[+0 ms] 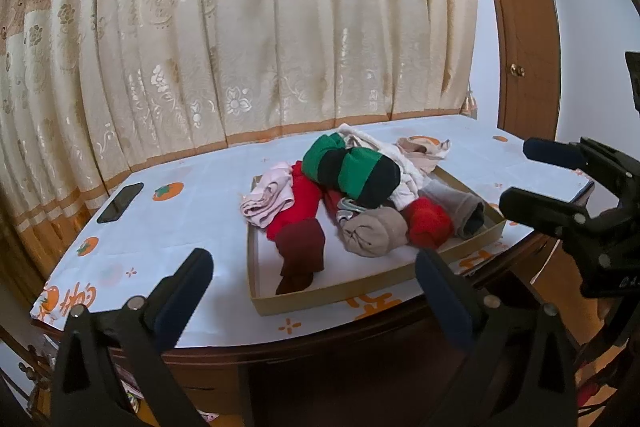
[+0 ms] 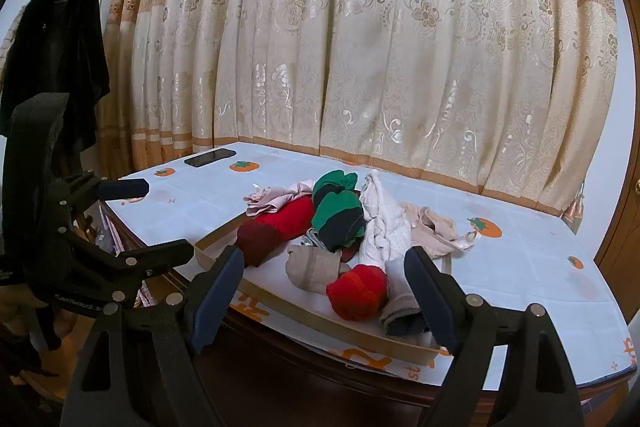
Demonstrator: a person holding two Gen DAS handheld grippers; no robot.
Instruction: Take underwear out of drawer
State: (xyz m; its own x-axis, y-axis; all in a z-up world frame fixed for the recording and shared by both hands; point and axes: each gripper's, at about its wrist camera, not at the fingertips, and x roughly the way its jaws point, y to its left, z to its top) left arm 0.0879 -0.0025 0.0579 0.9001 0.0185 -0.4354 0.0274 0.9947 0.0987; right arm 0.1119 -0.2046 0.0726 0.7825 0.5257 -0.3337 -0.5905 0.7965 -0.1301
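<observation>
Item: shallow cardboard drawer tray (image 1: 256,267), set on a table (image 1: 168,227) under a white persimmon-print cloth, backed by a patterned curtain (image 1: 240,27). Contents: a heap of rolled and loose garments, among them a green-and-black roll (image 1: 352,171), a red roll (image 1: 428,223), a beige roll (image 1: 372,231), a grey roll (image 1: 460,207), a red-and-maroon piece (image 1: 300,223), white underwear (image 2: 380,227) and pink underwear (image 1: 268,199) draped over the tray's far-left corner. A beige piece (image 2: 432,231) lies across the tray's far rim, partly on the cloth; whether it counts as out cannot be told. Otherwise the bulk of the clothing sits within the tray, so most of the emptying remains, if every piece is meant. A dark phone (image 1: 120,203) lies well apart. Left gripper (image 1: 316,291): jaws spread wide, holding nothing, short of the table's near edge. Right gripper (image 2: 324,287): jaws likewise wide apart and empty, facing the tray's near-right corner.
</observation>
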